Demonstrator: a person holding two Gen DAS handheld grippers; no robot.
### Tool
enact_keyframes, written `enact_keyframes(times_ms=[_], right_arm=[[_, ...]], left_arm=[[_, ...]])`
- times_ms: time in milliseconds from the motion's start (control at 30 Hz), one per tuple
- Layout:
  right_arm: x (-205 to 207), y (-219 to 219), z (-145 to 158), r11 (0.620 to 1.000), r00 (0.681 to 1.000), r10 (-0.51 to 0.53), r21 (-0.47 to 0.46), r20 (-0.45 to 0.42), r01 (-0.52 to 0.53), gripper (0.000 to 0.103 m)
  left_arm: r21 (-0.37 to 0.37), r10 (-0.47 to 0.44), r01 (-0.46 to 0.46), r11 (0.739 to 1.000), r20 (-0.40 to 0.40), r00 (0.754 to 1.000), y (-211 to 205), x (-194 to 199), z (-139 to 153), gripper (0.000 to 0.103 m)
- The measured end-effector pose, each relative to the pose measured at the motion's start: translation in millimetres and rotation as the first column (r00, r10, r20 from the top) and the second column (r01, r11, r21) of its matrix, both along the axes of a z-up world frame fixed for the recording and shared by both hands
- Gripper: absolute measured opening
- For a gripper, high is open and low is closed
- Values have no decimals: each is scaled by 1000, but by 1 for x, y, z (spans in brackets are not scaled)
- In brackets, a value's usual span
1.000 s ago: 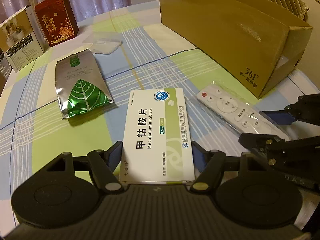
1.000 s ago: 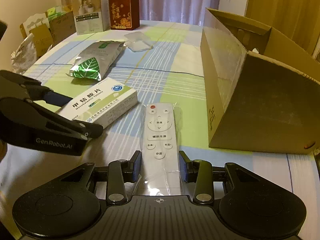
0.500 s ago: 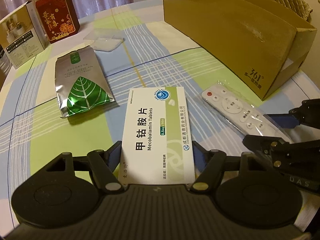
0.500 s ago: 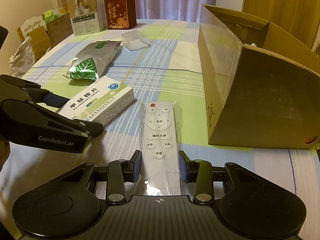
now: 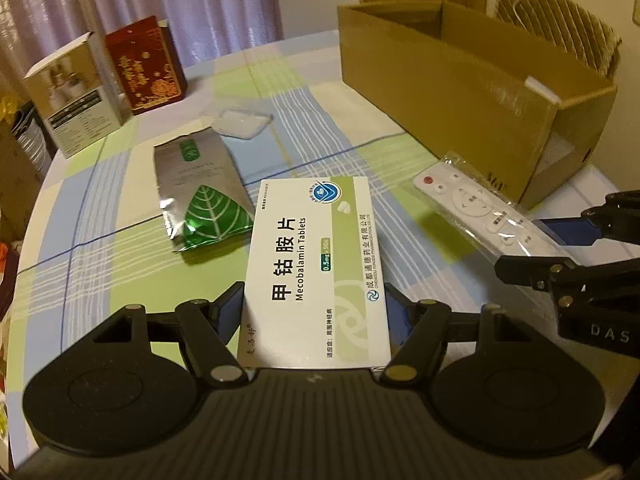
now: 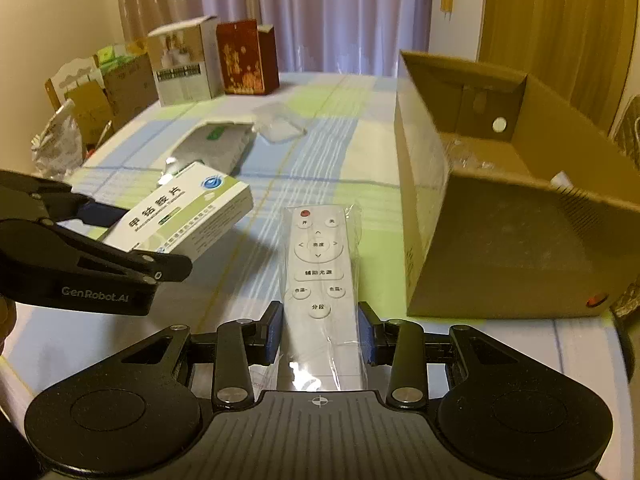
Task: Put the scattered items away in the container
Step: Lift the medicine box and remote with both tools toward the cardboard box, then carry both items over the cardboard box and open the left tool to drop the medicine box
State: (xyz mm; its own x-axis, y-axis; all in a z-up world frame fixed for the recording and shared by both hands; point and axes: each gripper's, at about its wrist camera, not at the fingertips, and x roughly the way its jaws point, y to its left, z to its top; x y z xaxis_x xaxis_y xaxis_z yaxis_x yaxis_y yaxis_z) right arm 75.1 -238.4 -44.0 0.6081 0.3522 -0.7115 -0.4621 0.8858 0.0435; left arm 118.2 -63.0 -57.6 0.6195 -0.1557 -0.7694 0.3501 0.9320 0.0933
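The left tongs are clamped on the near end of the tablet box, one pad on each long side, so the box juts forward and rides clear of the tablecloth, casting a shadow below it. The right tongs pinch the white remote the same way, by its near end, through its clear plastic wrap. Each is held by an end, probably so that it can be tipped straight down into the box. The open cardboard box stands just to the right of the remote, its near wall tall enough that both loads must rise over the rim. Farther out, the foil pouch and a clear plastic lid lie on the cloth, not yet gathered.
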Motion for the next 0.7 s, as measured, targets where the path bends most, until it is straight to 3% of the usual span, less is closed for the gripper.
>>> enact_keyframes(times_ms=[367,700], right_arm=[[-22,-13,49,999,994,-23,33,108,20,41],[-8,-60,101,994,972,-102,47,210,95,41]], left_arm=[[-29,9,-8,1000,57,998,-10,-31,47,67],[-65,-73,83,994,139,988,-63,-28,94,67]])
